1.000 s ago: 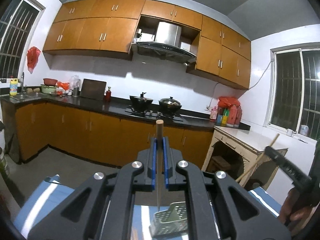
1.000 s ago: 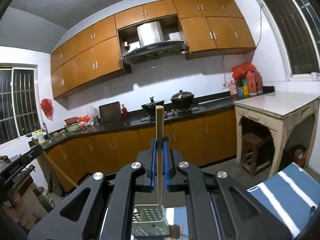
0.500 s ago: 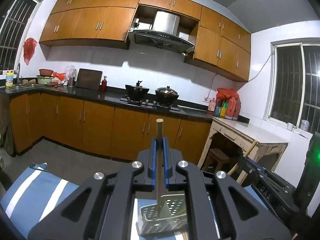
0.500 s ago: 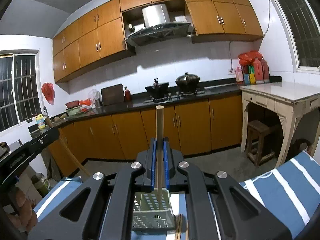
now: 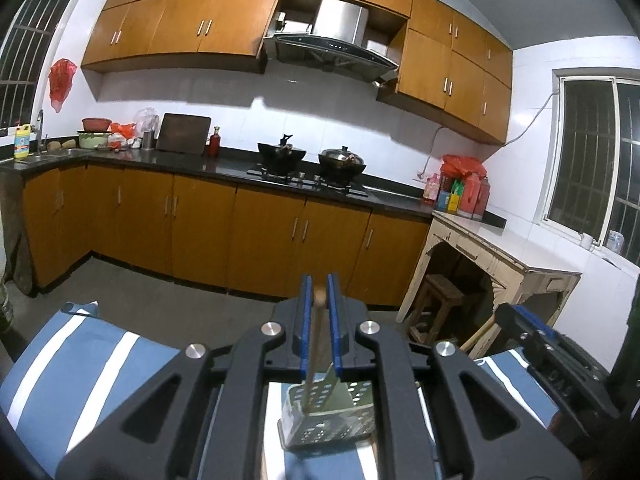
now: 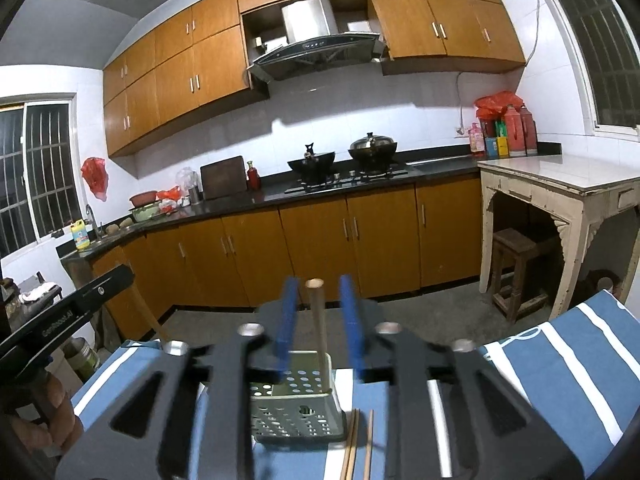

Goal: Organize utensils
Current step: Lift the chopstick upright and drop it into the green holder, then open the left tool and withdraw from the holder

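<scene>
A perforated grey-green utensil holder (image 5: 332,420) stands on the blue-and-white striped cloth (image 5: 80,360). My left gripper (image 5: 319,283) is just above it. Its jaws are opening by a sliver, and a wooden chopstick (image 5: 316,332) leans between the blue pads, with its lower end in the holder. In the right wrist view the same holder (image 6: 298,412) is below my right gripper (image 6: 318,282). Its jaws are opening and stand well apart. A second chopstick (image 6: 318,320) rises free between them out of the holder.
Loose chopsticks (image 6: 354,444) lie on the cloth (image 6: 560,380) just right of the holder. A person's hand (image 6: 44,412) shows at the left edge. Beyond the table are bare floor, orange cabinets with a stove (image 6: 344,176), a white side table (image 6: 560,176) and a stool (image 6: 516,244).
Both grippers have sunk toward the holder. Each chopstick has slid down between its pads into the holder. The right jaws have parted widely, the left only slightly.
</scene>
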